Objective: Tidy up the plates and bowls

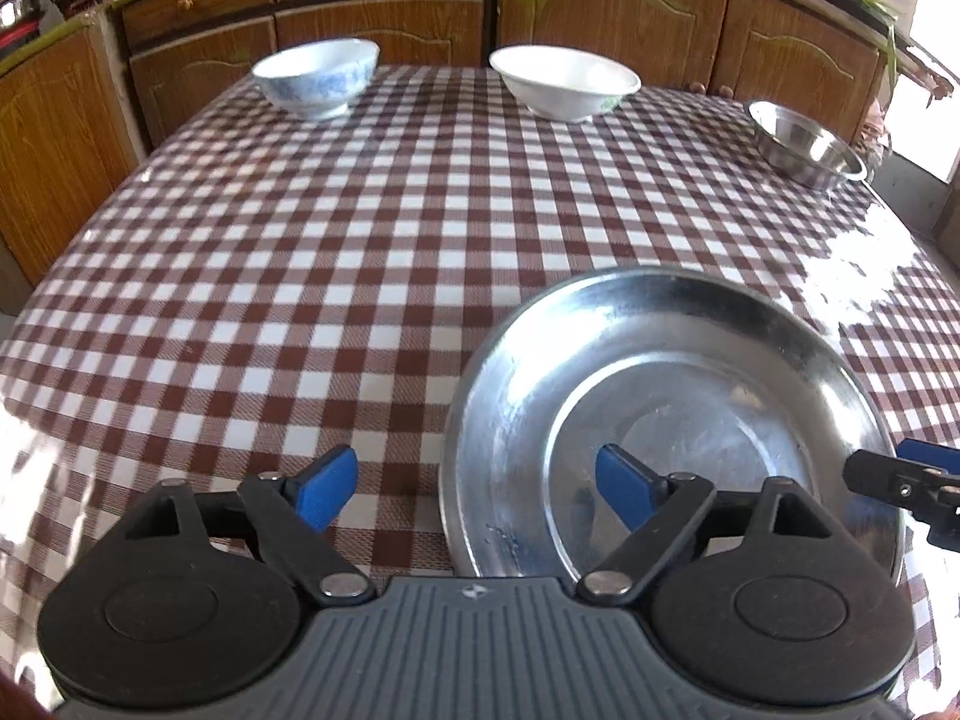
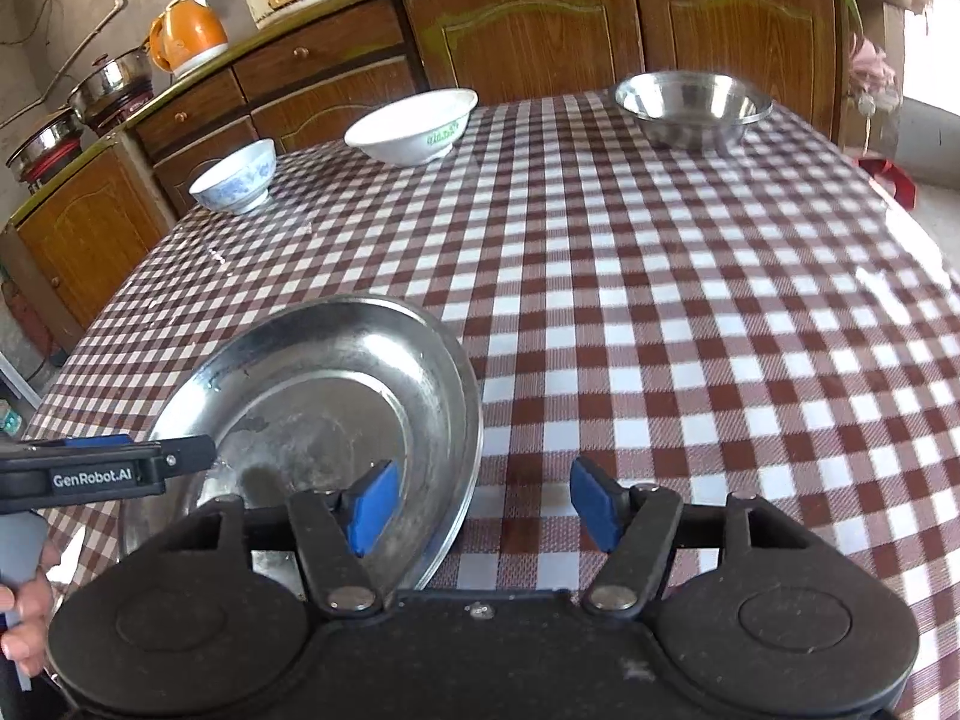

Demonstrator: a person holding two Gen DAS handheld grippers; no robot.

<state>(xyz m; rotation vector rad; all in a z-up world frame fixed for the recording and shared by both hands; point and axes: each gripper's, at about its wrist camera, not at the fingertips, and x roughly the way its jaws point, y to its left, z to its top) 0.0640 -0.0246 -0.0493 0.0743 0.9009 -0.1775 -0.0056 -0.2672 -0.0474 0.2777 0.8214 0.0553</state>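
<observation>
Steel plate (image 1: 660, 420) flat on checked tablecloth (image 1: 360, 300) at near edge, straddled at opposite rims by left gripper (image 1: 474, 489) and right gripper (image 2: 483, 501), both spread wide, pads gripping nothing.

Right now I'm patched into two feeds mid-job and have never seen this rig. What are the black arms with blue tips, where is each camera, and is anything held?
Each picture comes from a camera on a hand-held gripper. The left gripper and right gripper are both open, and neither grips anything. One blue pad of each hangs over the steel plate. At the far edge of the checked table stand a blue bowl, a white bowl and a steel bowl.
</observation>
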